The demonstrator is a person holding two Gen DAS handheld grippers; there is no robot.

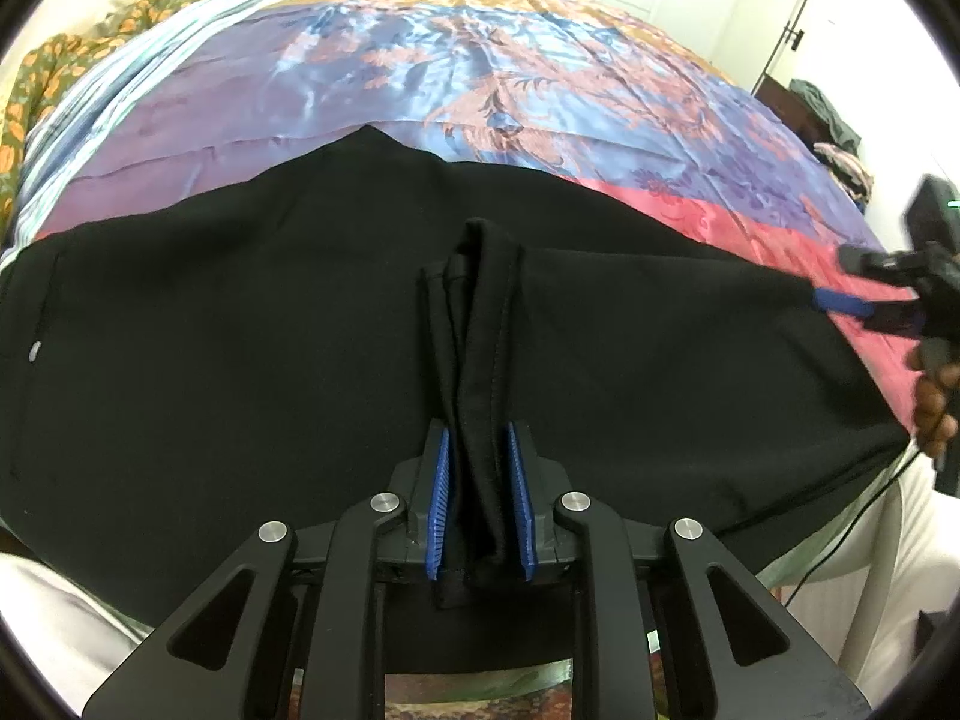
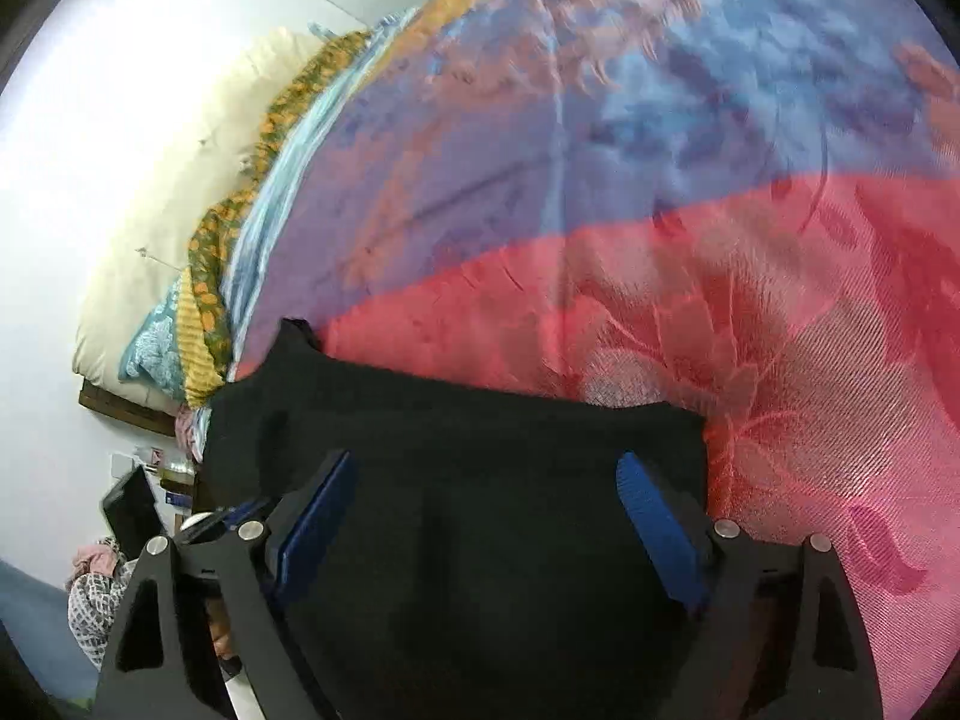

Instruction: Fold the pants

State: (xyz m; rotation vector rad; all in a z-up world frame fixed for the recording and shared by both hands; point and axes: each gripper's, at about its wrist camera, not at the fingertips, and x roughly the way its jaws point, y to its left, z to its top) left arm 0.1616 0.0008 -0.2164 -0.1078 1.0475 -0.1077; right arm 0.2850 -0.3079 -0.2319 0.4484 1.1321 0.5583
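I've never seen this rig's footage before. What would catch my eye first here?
The black pants spread wide across the near side of a shiny bedspread patterned in blue, purple and red. The left hand-held gripper has its blue pads shut on a bunched fold of the pants. The right hand-held gripper sits open with black fabric between its fingers, at the pants' edge beside the red band.

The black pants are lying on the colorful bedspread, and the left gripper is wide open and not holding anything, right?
Not quite. The left gripper is shut on a bunched fold of the black pants; the left wrist view shows the cloth pinched between its blue pads. The rest is right: the pants lie on the colorful bedspread.
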